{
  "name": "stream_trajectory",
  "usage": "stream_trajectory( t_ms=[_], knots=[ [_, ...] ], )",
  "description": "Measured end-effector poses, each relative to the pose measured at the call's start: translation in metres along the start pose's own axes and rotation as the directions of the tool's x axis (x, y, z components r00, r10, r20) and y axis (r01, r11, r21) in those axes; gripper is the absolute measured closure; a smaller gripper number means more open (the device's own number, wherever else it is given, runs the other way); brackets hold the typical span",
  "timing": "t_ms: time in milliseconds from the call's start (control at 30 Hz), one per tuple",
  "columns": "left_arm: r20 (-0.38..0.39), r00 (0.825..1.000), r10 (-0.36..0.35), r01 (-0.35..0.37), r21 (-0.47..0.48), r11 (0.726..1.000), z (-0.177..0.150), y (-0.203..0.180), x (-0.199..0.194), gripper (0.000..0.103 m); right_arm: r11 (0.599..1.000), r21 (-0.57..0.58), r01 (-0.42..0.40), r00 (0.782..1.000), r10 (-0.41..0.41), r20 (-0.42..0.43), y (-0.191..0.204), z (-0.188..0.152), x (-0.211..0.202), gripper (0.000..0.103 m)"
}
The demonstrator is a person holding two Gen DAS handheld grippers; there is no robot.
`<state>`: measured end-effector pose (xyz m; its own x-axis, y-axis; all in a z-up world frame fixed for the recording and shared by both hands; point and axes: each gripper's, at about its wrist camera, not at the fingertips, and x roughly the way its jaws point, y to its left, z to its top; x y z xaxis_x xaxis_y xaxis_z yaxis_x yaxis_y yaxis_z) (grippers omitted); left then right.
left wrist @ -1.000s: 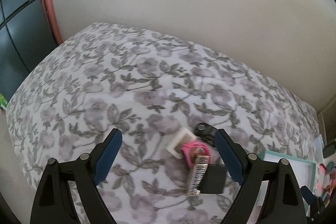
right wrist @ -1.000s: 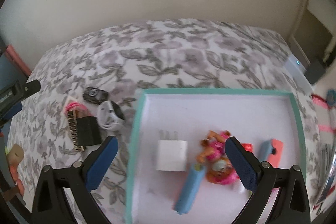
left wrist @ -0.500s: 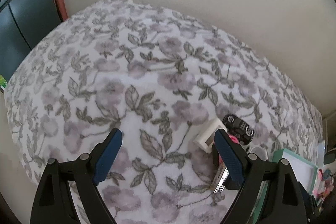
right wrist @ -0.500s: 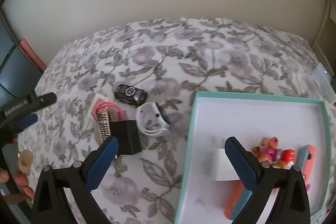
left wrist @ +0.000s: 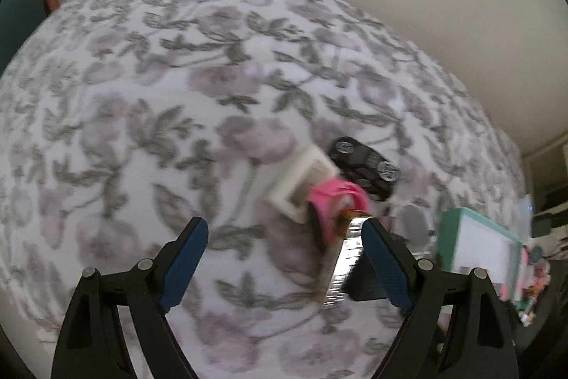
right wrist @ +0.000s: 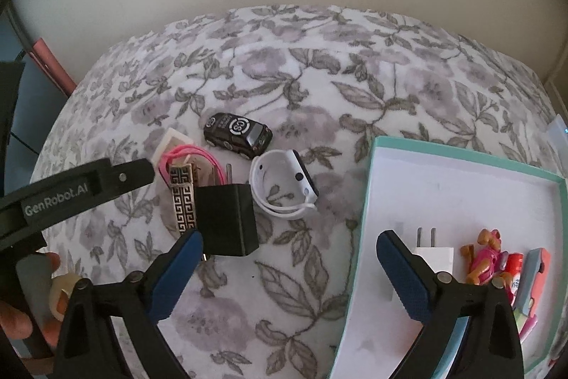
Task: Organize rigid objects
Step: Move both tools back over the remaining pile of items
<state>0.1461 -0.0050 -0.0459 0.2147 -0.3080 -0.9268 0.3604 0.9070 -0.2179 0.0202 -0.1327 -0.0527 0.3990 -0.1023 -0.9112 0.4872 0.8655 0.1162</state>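
Note:
A cluster lies on the floral cloth: a black toy car, a white smartwatch, a black charger cube, a patterned metal bar, a pink cord and a white square frame. My right gripper is open, just below the charger and watch. My left gripper is open; its right finger sits beside the metal bar, with the frame, pink cord and car just ahead.
A teal-rimmed white tray at the right holds a white charger, a pink figurine and other small items. The tray also shows at the left wrist view's right edge. A wall stands behind the table.
The right gripper has moved left from over the tray to the cluster. The left gripper has swung back toward the cluster, its right finger now beside the metal bar.

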Motion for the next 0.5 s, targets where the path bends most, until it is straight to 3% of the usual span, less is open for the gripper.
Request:
stream_trajectory(
  t_ms=[267,500],
  knots=[
    [-0.024,0.998,-0.055,0.055,0.032,0.998,-0.002,-0.018,0.015,0.037,1.0,-0.009,0.006,1.0,-0.006,-0.013,-0.001,-0.001,0.001,0.004],
    [-0.028,0.996,-0.085,0.087,0.058,0.995,-0.005,-0.026,0.017,0.061,1.0,-0.027,0.009,1.0,-0.009,-0.019,0.002,-0.002,0.003,0.007]
  ],
)
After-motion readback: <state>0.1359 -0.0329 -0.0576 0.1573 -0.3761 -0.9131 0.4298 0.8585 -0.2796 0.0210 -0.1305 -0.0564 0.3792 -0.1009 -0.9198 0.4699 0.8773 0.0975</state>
